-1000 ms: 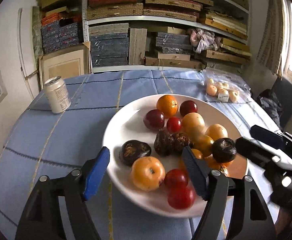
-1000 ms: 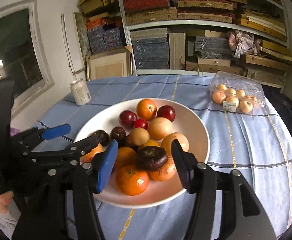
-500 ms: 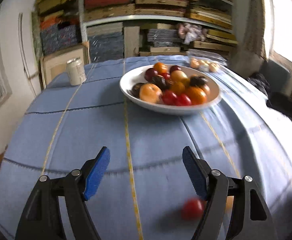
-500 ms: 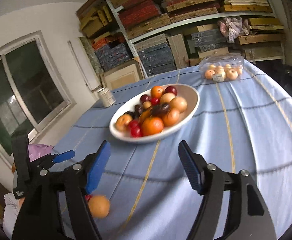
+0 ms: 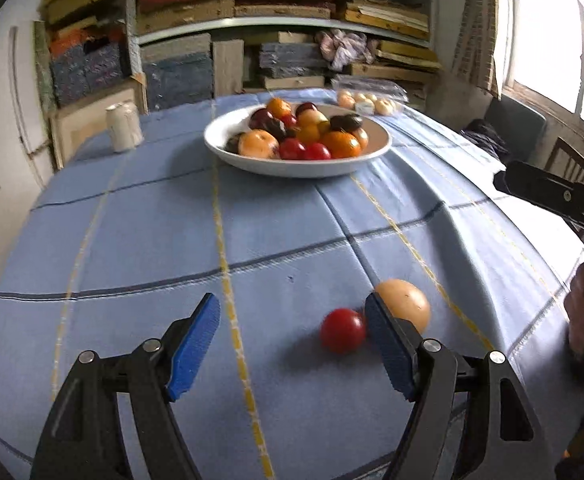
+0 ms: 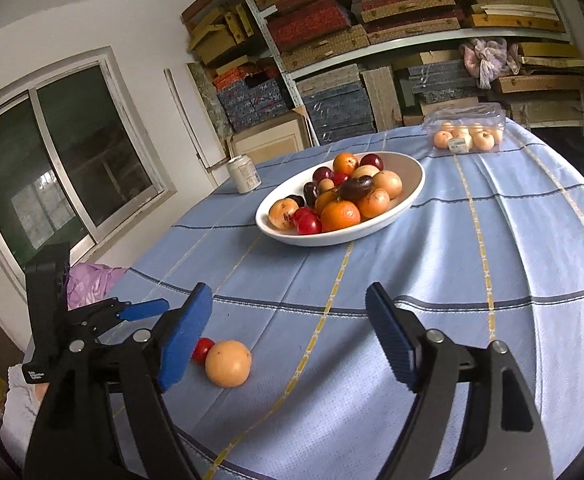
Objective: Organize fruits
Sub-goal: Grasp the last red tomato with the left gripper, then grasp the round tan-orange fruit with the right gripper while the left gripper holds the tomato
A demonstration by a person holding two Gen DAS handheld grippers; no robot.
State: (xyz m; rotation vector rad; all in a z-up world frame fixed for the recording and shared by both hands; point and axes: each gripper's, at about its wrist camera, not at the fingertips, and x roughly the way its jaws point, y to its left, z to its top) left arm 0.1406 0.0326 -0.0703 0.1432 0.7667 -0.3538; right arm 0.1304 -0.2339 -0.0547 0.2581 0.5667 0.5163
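Observation:
A white bowl [image 5: 227, 148] piled with oranges, red and dark fruits stands mid-table; it also shows in the right wrist view [image 6: 412, 192]. A small red fruit [image 5: 342, 330] and a pale orange fruit [image 5: 406, 308] lie on the blue cloth near the front edge; both show in the right wrist view, the red fruit [image 6: 203, 350] and the orange fruit [image 6: 227, 363]. My left gripper [image 5: 294, 346] is open and empty, the red fruit just inside its right finger. My right gripper [image 6: 287, 338] is open and empty, the orange fruit near its left finger.
A drink can [image 5: 123, 126] stands at the table's back left. A clear plastic box of pale fruits [image 6: 466, 134] sits at the back right. Shelves of stacked boxes [image 5: 275, 20] fill the wall behind. The other gripper shows at each view's edge [image 6: 91, 320].
Both grippers have pulled back from the bowl to the table's front edge, staying open. A red fruit and a pale orange fruit now lie on the cloth in front of them.

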